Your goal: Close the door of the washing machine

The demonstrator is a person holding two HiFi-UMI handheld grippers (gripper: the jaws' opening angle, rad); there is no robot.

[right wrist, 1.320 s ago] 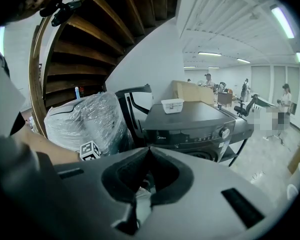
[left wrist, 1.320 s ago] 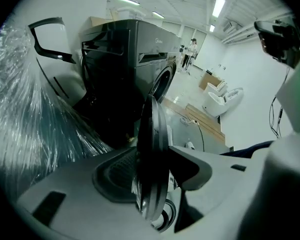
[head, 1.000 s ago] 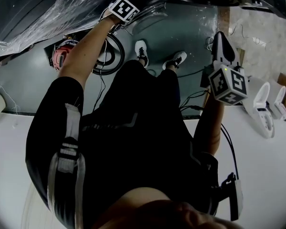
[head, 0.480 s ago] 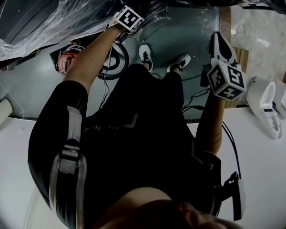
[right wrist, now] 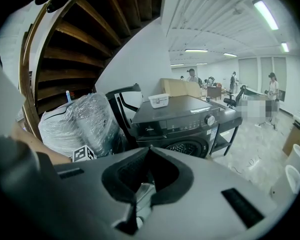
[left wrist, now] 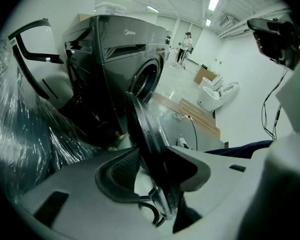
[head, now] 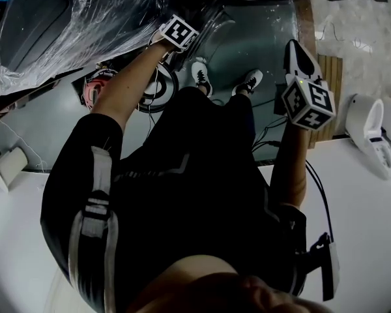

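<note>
In the left gripper view a dark grey washing machine (left wrist: 120,59) stands with its round door (left wrist: 145,134) swung out toward me. The door's rim runs between the jaws of my left gripper (left wrist: 155,151), and both fingertips lie against it. From the head view that gripper (head: 182,26) reaches forward to the glassy door (head: 212,28) at the top. My right gripper (head: 297,49) hangs off to the right, away from the door, shut and holding nothing. Its own view looks over the shut jaws (right wrist: 149,150) at the washing machine (right wrist: 190,124).
A plastic-wrapped bundle (head: 65,18) lies left of the door. On the floor sit a cable coil (head: 158,87) and a red object (head: 98,87). My shoes (head: 201,74) stand below the door. White toilets (head: 371,135) are at the right. A wooden staircase (right wrist: 90,24) rises overhead.
My left gripper has moved a little across with the door's rim between its jaws. The right gripper has drifted slightly. The head view has shifted.
</note>
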